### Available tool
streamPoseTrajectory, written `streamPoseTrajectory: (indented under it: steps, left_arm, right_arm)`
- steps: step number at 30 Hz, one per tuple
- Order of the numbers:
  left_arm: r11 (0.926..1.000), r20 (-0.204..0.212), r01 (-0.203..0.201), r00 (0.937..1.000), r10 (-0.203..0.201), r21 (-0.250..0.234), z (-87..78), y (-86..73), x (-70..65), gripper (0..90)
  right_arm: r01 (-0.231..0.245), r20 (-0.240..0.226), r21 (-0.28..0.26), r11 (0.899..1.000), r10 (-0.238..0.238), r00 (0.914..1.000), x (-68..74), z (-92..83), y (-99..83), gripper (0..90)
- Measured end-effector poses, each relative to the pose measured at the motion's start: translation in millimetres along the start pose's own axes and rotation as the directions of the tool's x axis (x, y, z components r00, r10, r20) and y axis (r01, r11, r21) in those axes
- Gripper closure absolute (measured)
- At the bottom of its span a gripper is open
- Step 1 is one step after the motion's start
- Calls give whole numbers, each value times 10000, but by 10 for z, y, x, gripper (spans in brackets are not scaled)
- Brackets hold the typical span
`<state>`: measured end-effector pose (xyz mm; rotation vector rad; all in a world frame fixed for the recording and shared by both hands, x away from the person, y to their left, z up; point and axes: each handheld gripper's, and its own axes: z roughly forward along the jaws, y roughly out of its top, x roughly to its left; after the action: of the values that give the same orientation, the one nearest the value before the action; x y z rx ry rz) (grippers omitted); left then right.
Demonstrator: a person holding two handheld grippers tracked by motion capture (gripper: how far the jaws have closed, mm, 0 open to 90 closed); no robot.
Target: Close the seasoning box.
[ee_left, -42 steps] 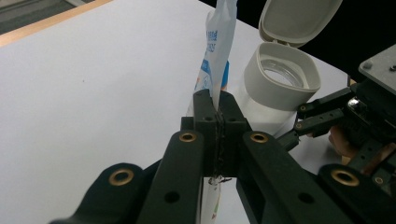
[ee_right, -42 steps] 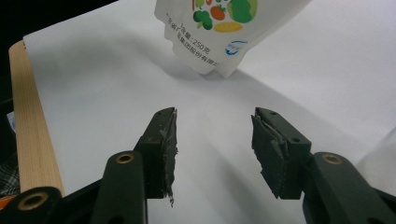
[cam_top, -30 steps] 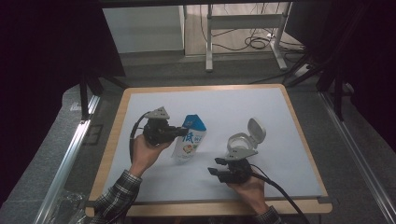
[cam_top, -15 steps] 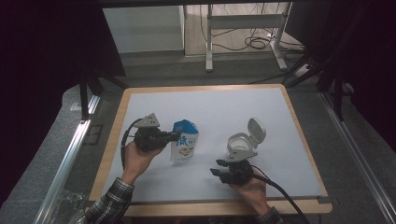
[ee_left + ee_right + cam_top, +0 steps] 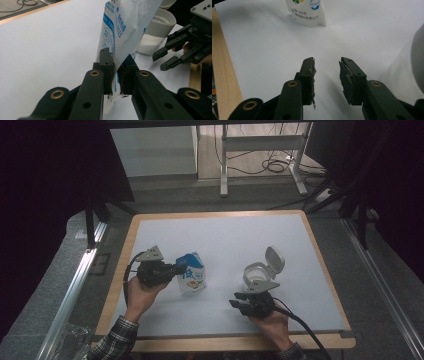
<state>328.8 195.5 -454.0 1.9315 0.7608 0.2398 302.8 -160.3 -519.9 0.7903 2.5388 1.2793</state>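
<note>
A white and blue stand-up pouch (image 5: 192,275) stands left of the table's middle. My left gripper (image 5: 181,268) comes at it from the left and is shut on its side edge. In the left gripper view the pouch (image 5: 130,22) runs up between the pads of the left gripper (image 5: 117,57), whose jaws have just been opening a little. My right gripper (image 5: 236,304) lies near the front edge. In its own view the right gripper (image 5: 327,62) is open over bare white surface with nothing between its jaws, which have just been closing. The pouch's base (image 5: 308,12) stands ahead of it.
A white round container (image 5: 257,272) with its flip lid up stands just behind the right gripper; it also appears as the container (image 5: 157,35) behind the pouch. The white mat (image 5: 225,235) lies on a wooden table (image 5: 320,255). Dark floor and metal rails surround it.
The left hand has drawn the pouch a little to the left and toward the front edge. The right gripper's jaws stand narrower than before; that hand has stayed in place.
</note>
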Motion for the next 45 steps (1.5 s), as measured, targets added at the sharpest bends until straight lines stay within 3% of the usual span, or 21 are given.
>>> streamPoseTrajectory:
  steps: [4, 12, 21, 23, 32, 36, 45]
  left_arm:
    - [9998, 26, 112, 9999, -111, -164, -10, -49, 18, 804]
    - [9997, -224, -104, 9997, 100, -199, 10, -104, -7, 705]
    - [9998, -780, -194, 9968, 188, -63, 67, -243, -30, 463]
    - [9998, -912, -201, 9956, 206, 64, 80, -284, -34, 376]
    - [9985, -1372, -179, 9902, 250, 526, 115, -425, -83, 235]
    - [9978, -1272, -76, 9918, 158, 652, 153, -501, -108, 200]
    - [9892, -1683, 114, 9856, 135, 1461, 224, -645, -167, 98]
  right_arm:
    - [-12, 56, -5, 10000, 12, 10000, -18, -26, -9, 654]
    - [-45, 168, -124, 9999, 47, 9998, -32, -84, -19, 671]
    - [-44, 252, -134, 9999, 48, 9997, -46, -155, -42, 726]
    - [-60, 341, -135, 9999, 65, 9994, -57, -187, -58, 765]
    - [-242, 427, -119, 9996, 246, 9988, -94, -272, -104, 871]
    - [-402, 485, -164, 9991, 410, 9980, -121, -318, -131, 889]
    - [-559, 807, -185, 9983, 572, 9951, -198, -453, -186, 892]
